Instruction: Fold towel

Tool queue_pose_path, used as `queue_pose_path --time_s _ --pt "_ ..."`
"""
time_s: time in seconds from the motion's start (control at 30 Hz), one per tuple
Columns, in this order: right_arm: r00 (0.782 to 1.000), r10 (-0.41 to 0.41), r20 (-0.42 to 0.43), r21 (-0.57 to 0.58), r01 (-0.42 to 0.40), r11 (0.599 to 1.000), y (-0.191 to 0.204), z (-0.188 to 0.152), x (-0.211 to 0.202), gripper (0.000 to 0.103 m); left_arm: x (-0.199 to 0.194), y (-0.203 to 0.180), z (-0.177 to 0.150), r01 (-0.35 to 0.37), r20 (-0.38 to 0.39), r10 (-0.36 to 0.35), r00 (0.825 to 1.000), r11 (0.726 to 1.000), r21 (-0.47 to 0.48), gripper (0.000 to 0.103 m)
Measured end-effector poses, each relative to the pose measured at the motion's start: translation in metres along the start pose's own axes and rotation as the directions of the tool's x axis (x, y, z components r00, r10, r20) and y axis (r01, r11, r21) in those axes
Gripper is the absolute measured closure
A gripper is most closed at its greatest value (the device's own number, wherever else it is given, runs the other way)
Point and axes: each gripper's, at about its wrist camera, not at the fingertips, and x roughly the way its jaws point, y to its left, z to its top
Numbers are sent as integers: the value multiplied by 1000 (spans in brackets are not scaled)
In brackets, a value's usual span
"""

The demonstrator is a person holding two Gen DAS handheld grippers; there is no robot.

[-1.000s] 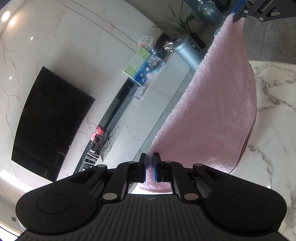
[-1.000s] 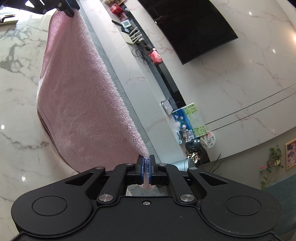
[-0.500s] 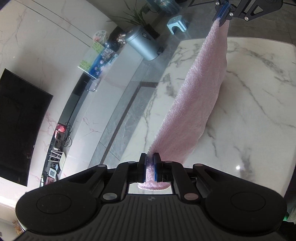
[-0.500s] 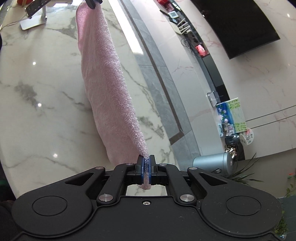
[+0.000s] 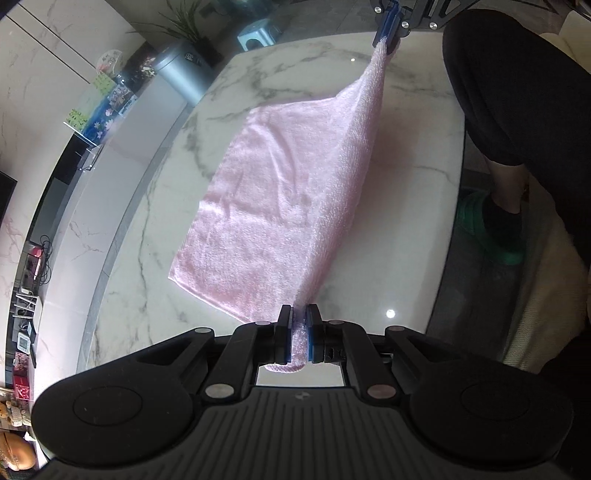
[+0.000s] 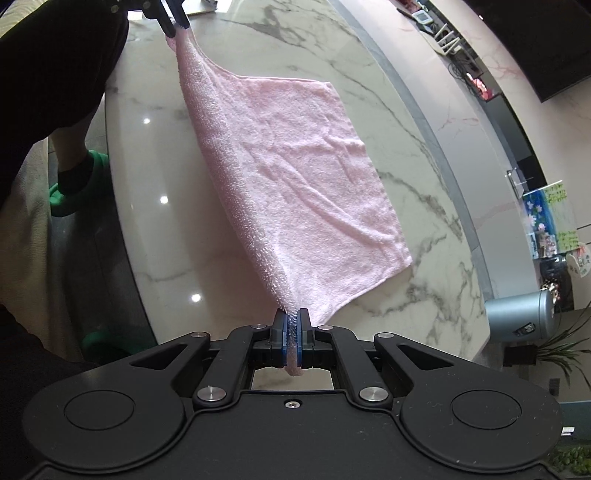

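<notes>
- My left tongs [image 5: 299,325] are clamped on 1 corner of the pink towel [image 5: 273,206], with a small tuft of cloth sticking out behind the blue pads.
- My right tongs [image 6: 293,326] are likewise closed tight on the other corner of the same edge; in the left wrist view they show at the far top, right tongs [image 5: 388,27], pinching that corner above the tabletop [image 5: 406,192].
- The towel's far part lies flat on the white marble tabletop, its far edge and 2 far corners spread out with only soft wrinkles across the cloth.
- The near edge, strung between my 2 tongs, is raised off the marble, so the cloth slopes up from the flat part to the grip.
- My judgement of progress: the towel is laid out and held by 2 corners, but I see no finished fold yet; only 1 layer appears to rest on the marble.
- What is left, as I read it: carry the held edge over to meet the far edge, set it down square, let go, then likely fold again.
- A grey bin [image 6: 521,314] and a plant stand on the floor past the tabletop, well apart from the towel.
- The person's dark trouser leg [image 5: 517,92] and a green slipper stand beside the tabletop's near side.
</notes>
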Motion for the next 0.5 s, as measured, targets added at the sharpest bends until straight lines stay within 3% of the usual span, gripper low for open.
queue_pose_path --time_s 0.27,0.5 --pt "996 84 -4 20 -84 996 23 -10 7 101 -7 -30 -19 49 5 -49 999 999 -8 97" --pt "996 89 6 86 -89 992 22 -12 18 101 -1 -28 -26 52 -2 -52 999 998 -39 97"
